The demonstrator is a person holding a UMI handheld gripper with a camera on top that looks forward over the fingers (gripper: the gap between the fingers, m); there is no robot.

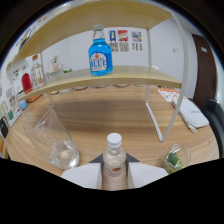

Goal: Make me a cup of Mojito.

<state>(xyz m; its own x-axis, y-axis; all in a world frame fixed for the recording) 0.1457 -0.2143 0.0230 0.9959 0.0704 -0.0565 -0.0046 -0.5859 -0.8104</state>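
While the tool (114, 176) was clenched on the small white-capped bottle (114, 159) over the worktop (107, 117), just beside the empty glass (51, 139), I judged a loose grip might let it slide and knock the glass over.

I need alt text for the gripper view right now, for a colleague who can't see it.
The hand-held gripper holds a small white-capped bottle between its fingers over a wooden table. An empty glass stands to one side and a small cup with something green to the other. Beyond, a blue bottle stands on a shelf.
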